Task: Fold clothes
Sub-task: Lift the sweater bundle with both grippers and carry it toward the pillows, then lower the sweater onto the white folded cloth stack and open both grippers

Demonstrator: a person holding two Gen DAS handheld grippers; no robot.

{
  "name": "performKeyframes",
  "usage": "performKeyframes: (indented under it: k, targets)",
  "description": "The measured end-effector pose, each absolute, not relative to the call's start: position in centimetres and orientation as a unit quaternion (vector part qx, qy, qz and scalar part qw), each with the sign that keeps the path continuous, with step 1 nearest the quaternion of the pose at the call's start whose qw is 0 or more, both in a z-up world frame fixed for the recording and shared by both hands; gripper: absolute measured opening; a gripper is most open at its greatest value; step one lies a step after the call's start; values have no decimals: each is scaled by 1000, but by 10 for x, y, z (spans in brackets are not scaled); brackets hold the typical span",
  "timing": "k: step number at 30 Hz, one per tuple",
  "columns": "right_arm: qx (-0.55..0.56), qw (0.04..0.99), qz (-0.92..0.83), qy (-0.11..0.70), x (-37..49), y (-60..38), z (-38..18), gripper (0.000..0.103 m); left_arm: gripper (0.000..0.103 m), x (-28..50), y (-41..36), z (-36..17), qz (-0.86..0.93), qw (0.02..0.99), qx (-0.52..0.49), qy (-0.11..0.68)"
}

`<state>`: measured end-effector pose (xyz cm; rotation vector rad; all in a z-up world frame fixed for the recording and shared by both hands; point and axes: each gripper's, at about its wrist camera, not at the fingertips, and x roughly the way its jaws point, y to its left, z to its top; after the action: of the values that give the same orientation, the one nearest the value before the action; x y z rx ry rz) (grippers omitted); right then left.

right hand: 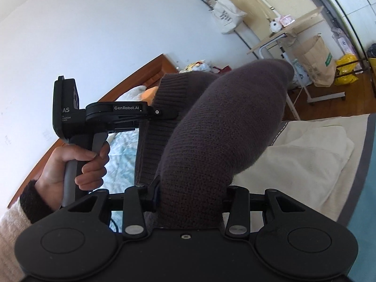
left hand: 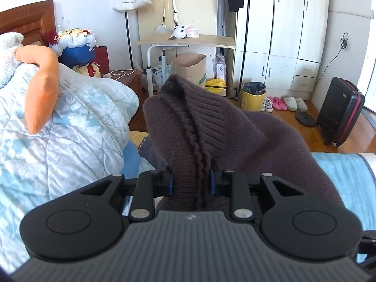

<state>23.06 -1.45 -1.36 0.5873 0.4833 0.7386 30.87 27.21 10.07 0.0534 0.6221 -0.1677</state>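
A dark brown knitted sweater [left hand: 211, 136] is held up in the air above the bed by both grippers. My left gripper [left hand: 190, 183] is shut on a bunched, ribbed edge of it; the knit stands up between the blue pads and hides the fingertips. My right gripper [right hand: 190, 195] is shut on another thick fold of the same sweater [right hand: 223, 129], which bulges up in front of the camera. In the right wrist view the left gripper [right hand: 162, 115] shows to the left, held by a hand, clamped on the ribbed hem.
A light blue quilt [left hand: 70, 141] and an orange plush toy [left hand: 42, 89] lie on the bed at left. A cream towel [right hand: 305, 155] lies on the bed at right. Beyond stand a side table [left hand: 185, 41], paper bag [left hand: 191, 68], yellow bin [left hand: 253, 96], suitcase [left hand: 340, 110] and wardrobe [left hand: 293, 23].
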Motion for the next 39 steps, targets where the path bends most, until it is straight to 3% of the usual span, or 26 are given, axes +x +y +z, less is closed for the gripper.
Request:
performKeyframes:
  k: [5,9,11,14,18,25,27,29,36,39]
  targets:
    - [306,886,272,219,233,28,-46,47,26,346,258,50,-86,943,55,316]
    - [307,896,234,219,228,48,-123,49,26,383,251,-10,-69,922,71,374]
    - [341,877,217,259,233,38,-138,49,27,393,245,-36,-55,917,91,384]
    - [346,873,231,256,237,32,-132,51,29,400,237,-57,-33,918,108,379]
    - [278,900,226,248,221,50,-130,54,32,406,233,-55,-18,915,101,389]
    - [312,872,254,278,213,37,-140,61,34,362,236,-17,-17,945,75,319]
    - [343,861,252,279,217,35,-151,64,45,339,239,1,-56,953,43,293]
    - [335,864,252,278,220,39,-154,64,48,319,236,8,-89,952,26,292]
    - [292,881,238,286,211,49,-138,70,48,289,227,-47,-19,895,93,436]
    - [335,871,220,285,202,36,-140,74,50,270,243,-72,-8,909,74,411]
